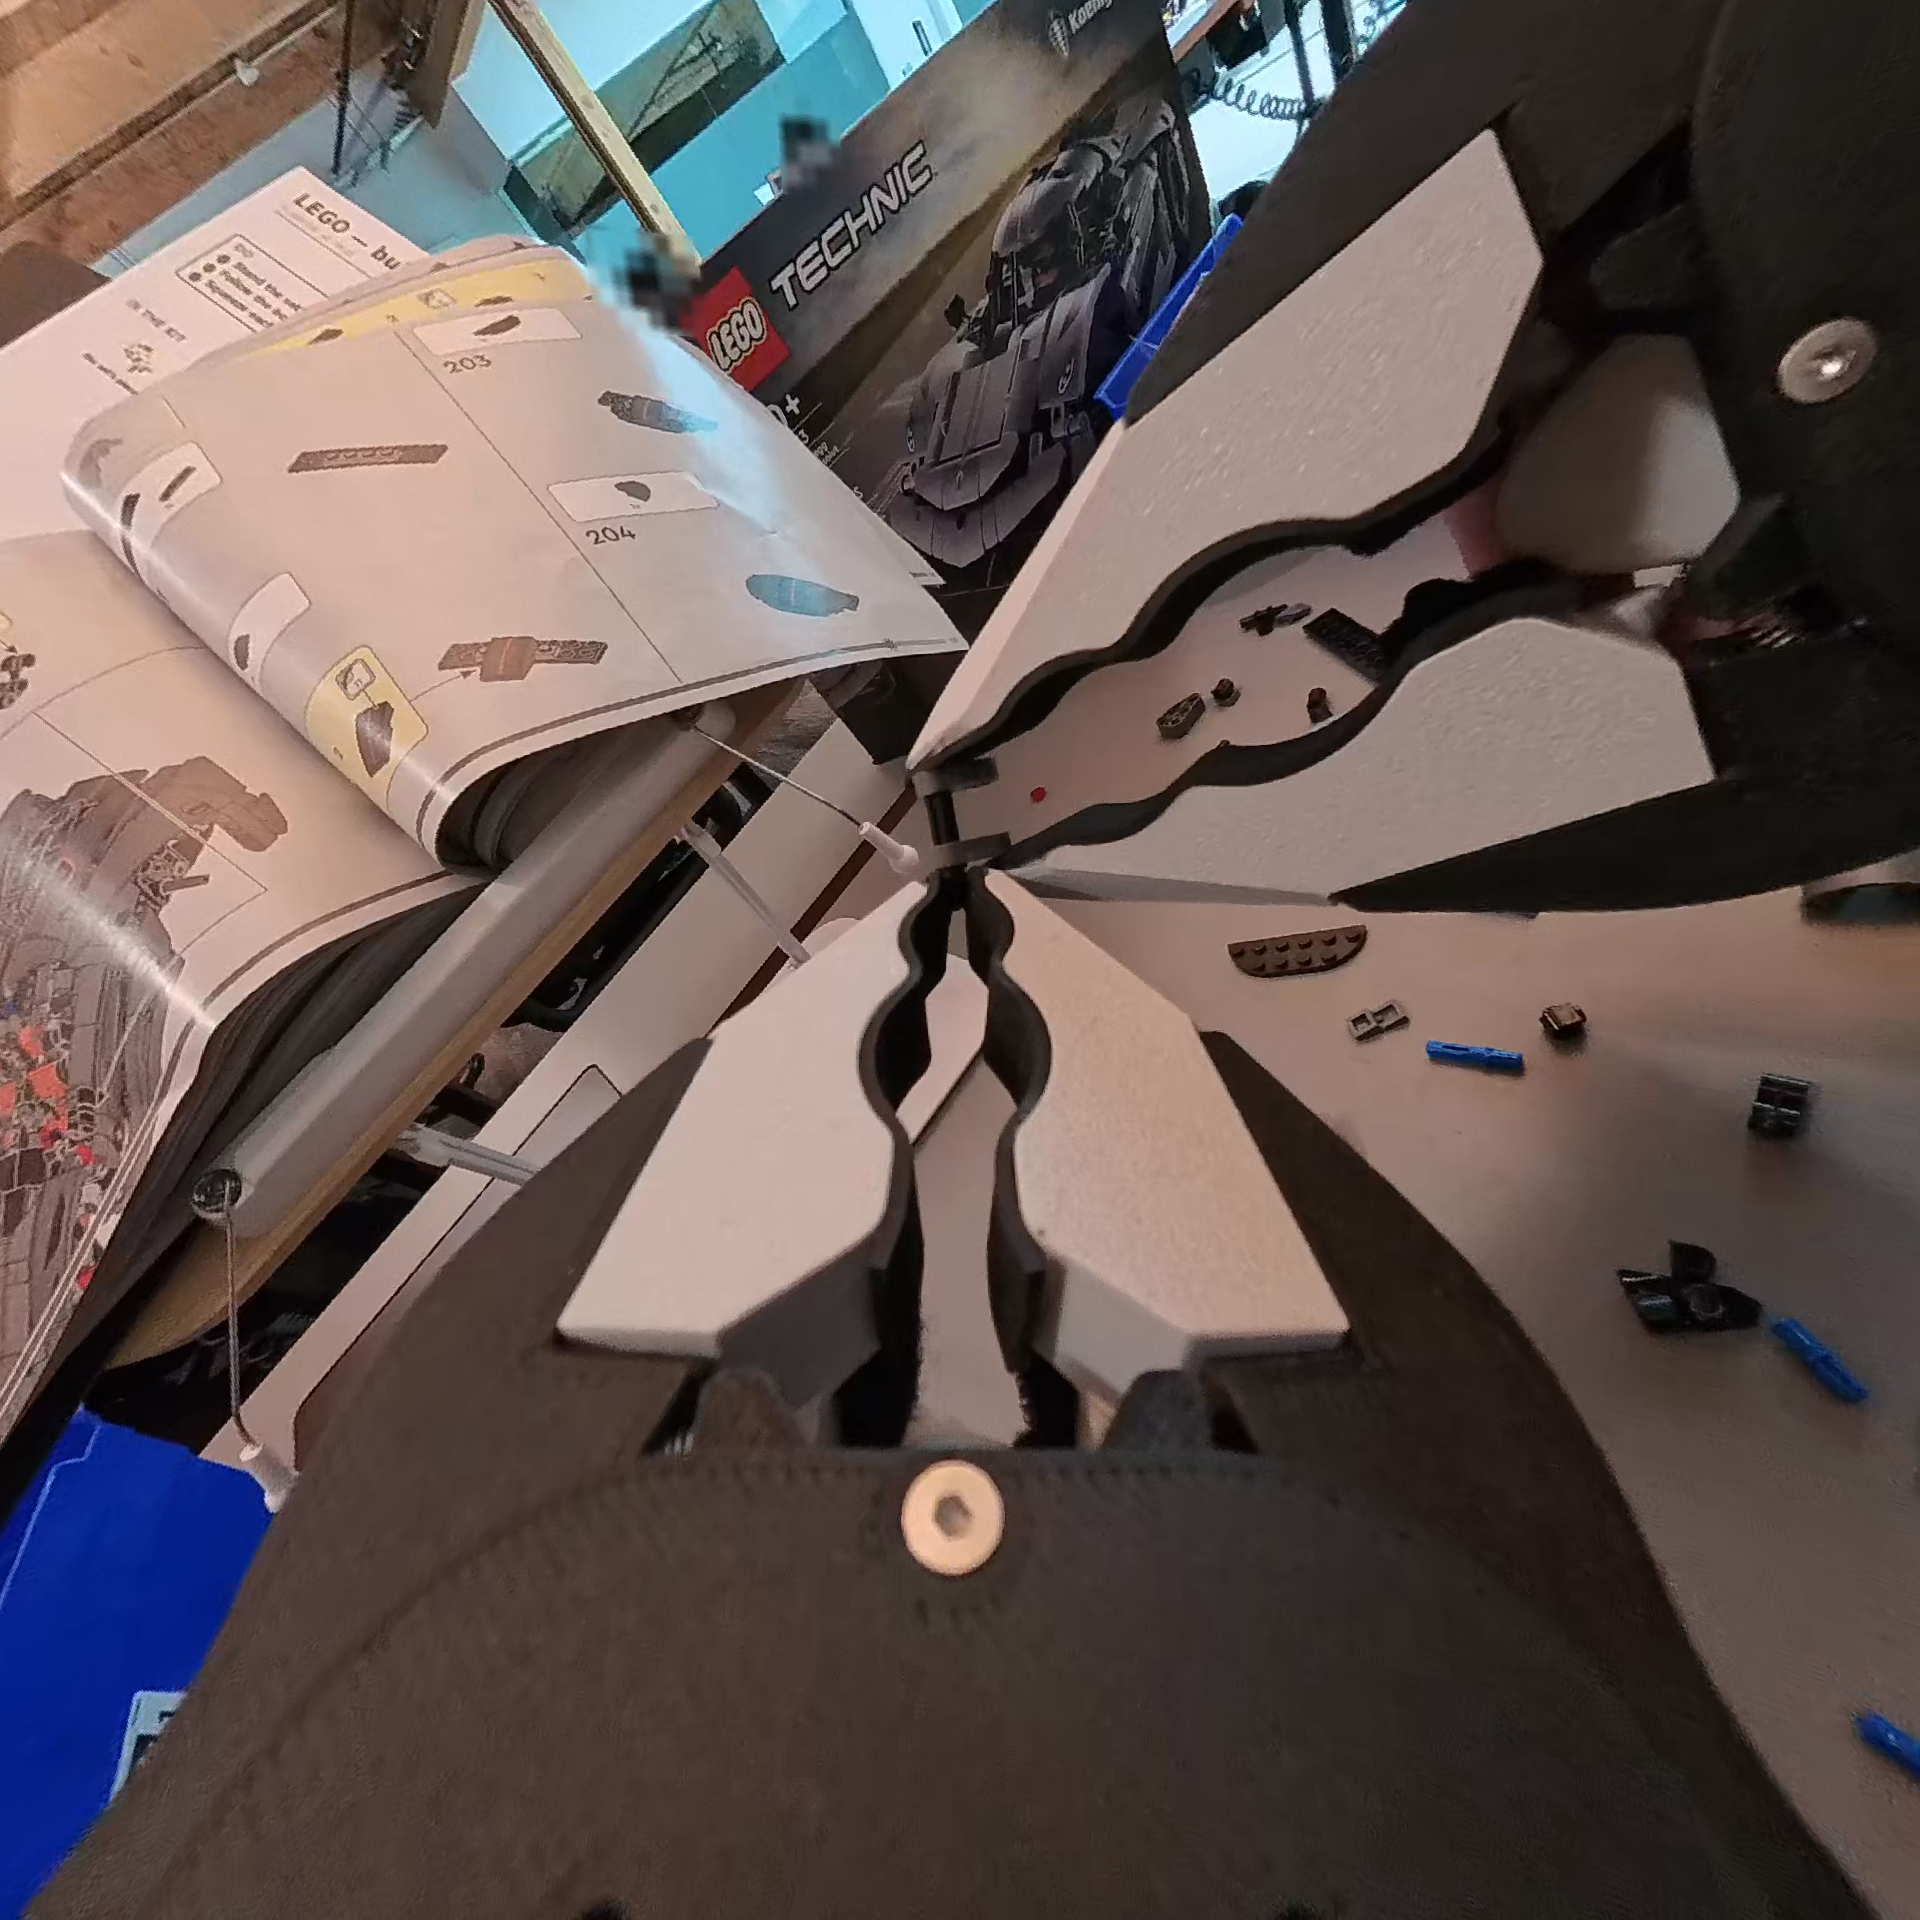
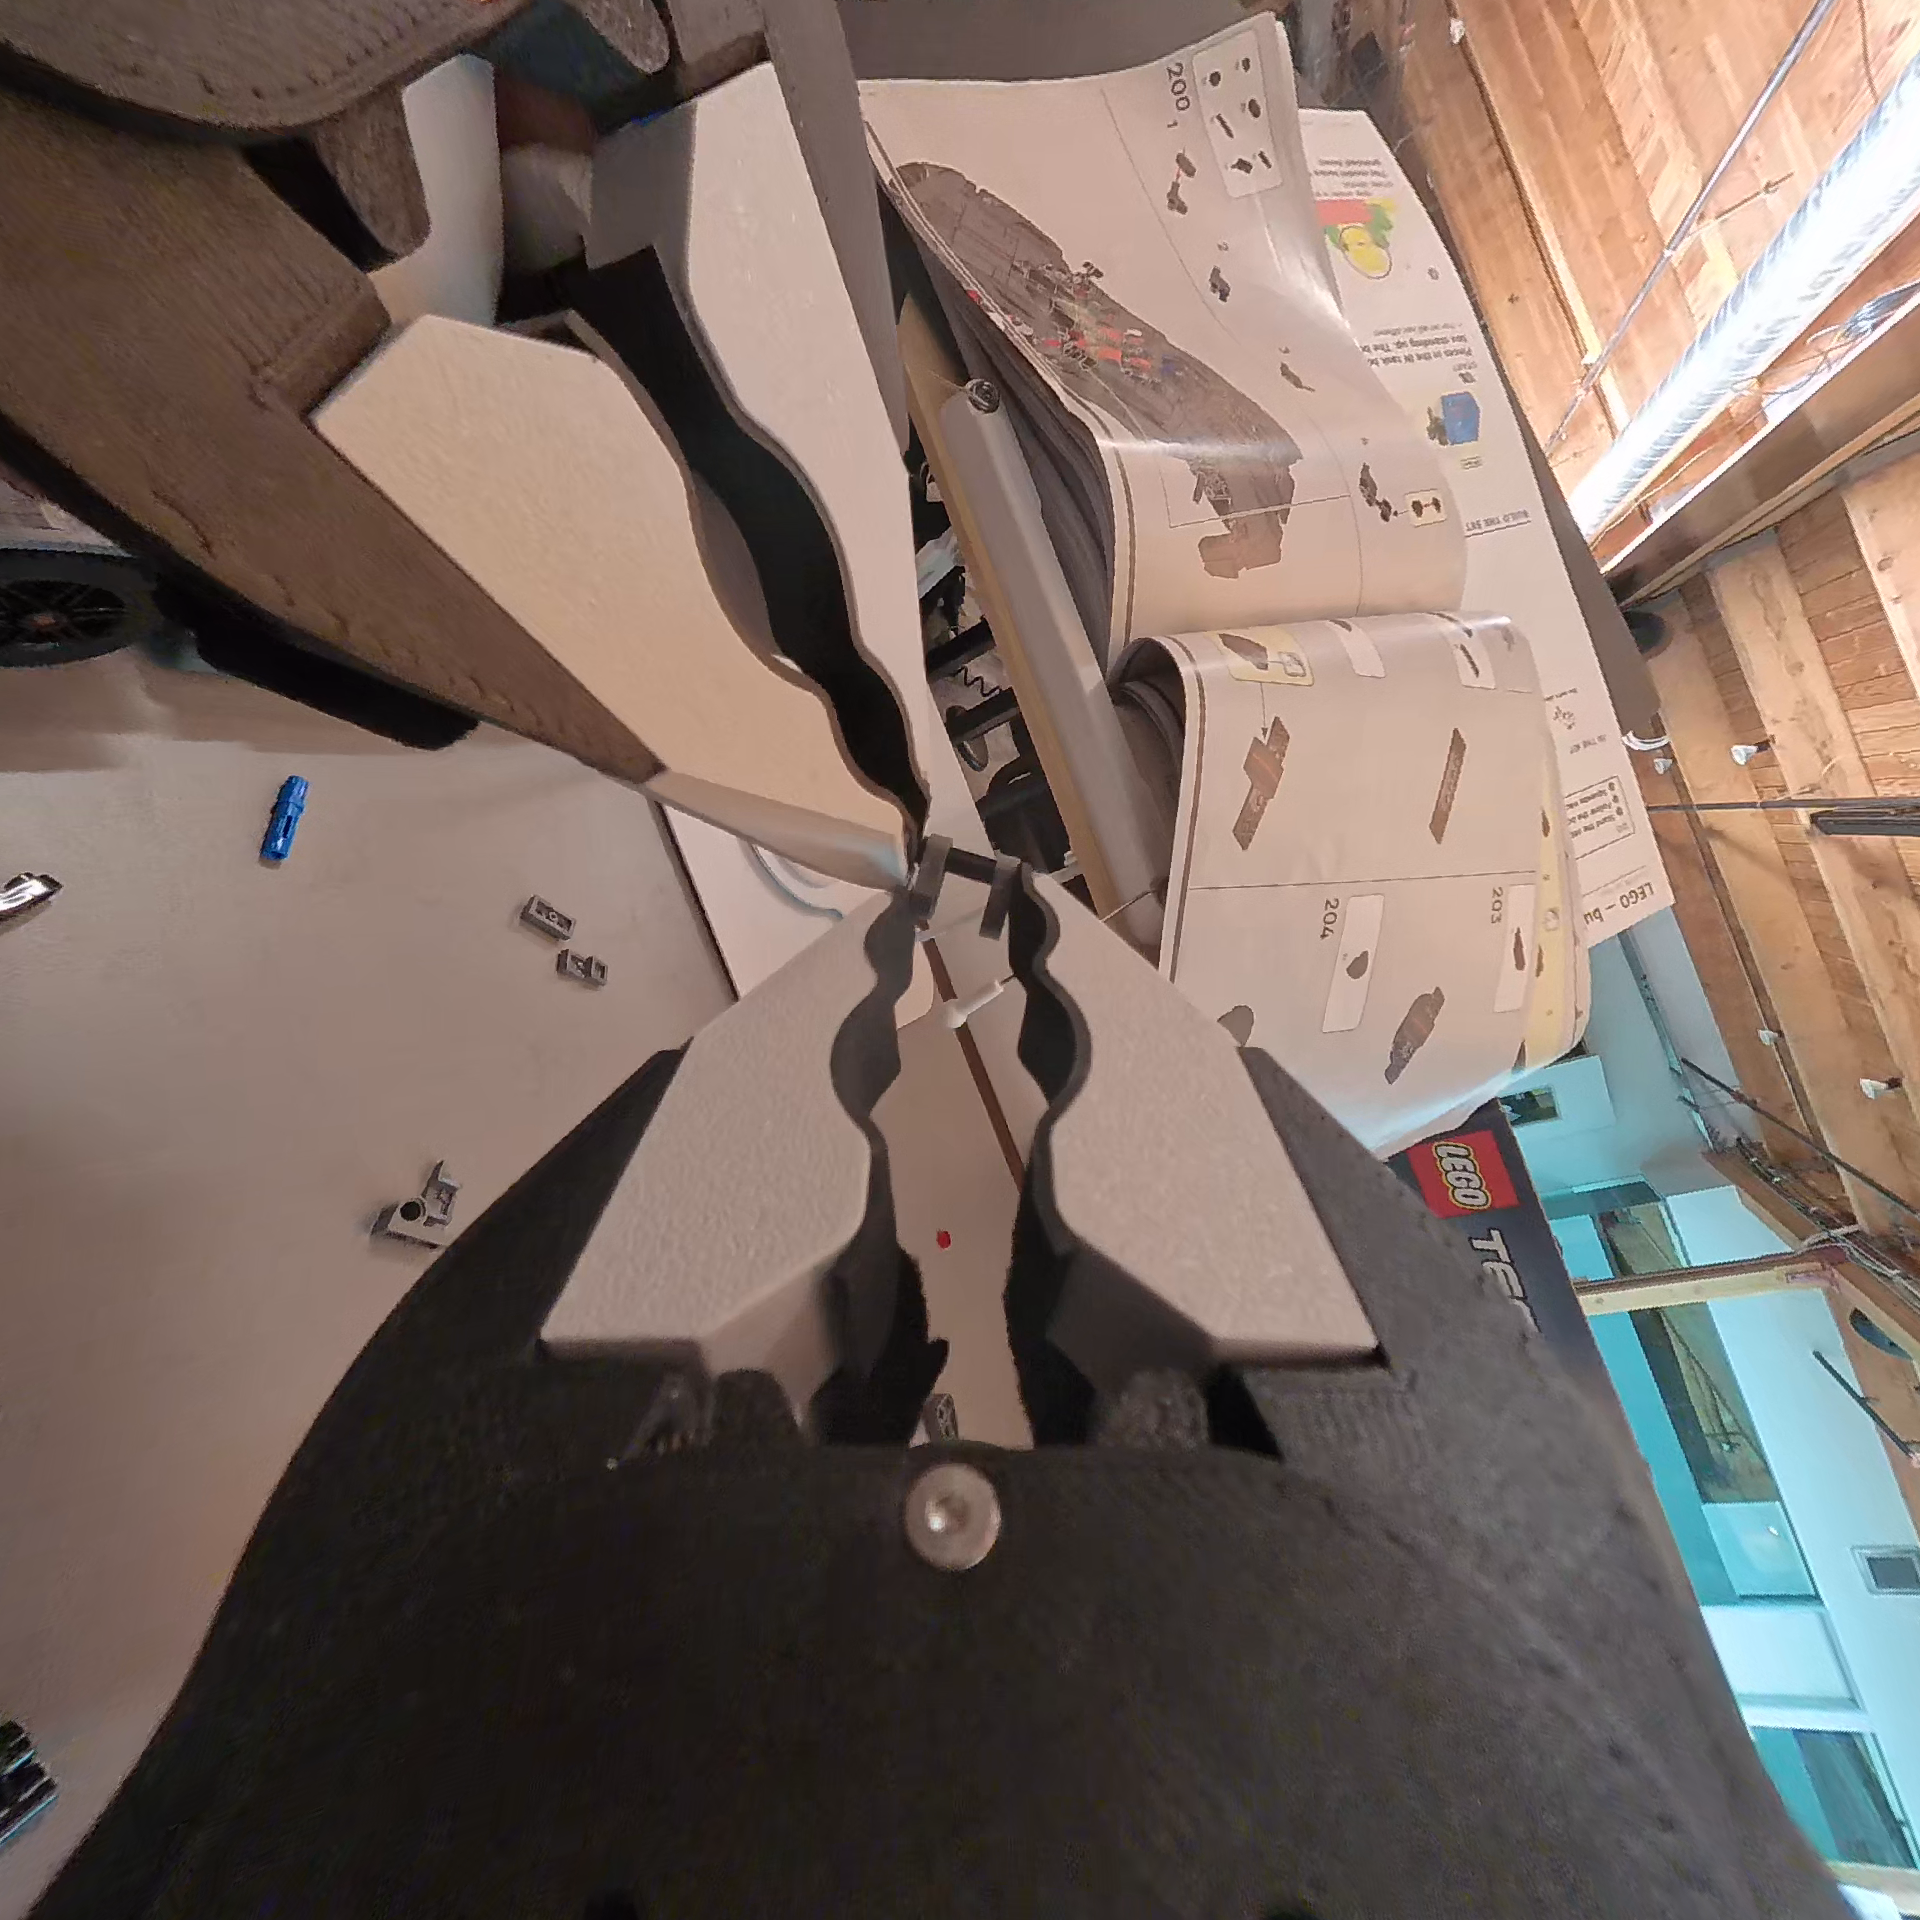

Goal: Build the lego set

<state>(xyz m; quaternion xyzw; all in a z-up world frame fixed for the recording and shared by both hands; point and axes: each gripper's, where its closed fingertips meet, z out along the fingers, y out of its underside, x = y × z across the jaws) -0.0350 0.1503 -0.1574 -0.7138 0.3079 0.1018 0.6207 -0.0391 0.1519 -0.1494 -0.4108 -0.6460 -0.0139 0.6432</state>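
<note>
Both grippers' tips [image 1: 948, 888] [image 2: 961, 894] pinch one small dark piece [image 1: 948, 821].

We've got a white table [image 1: 1507, 1195] under everything. There's a blue bin [image 1: 94, 1558] at its near left edge and a second blue bin [image 1: 1153, 343] farther back. A gray bar [image 2: 1039, 644] runs along the front of a tilted wooden stand. Behind that we see teal glass panes [image 1: 582, 114] and a coiled cord [image 1: 1257, 99]. A wood-plank wall [image 2: 1558, 208] carries a long tube light [image 2: 1745, 270].
</note>
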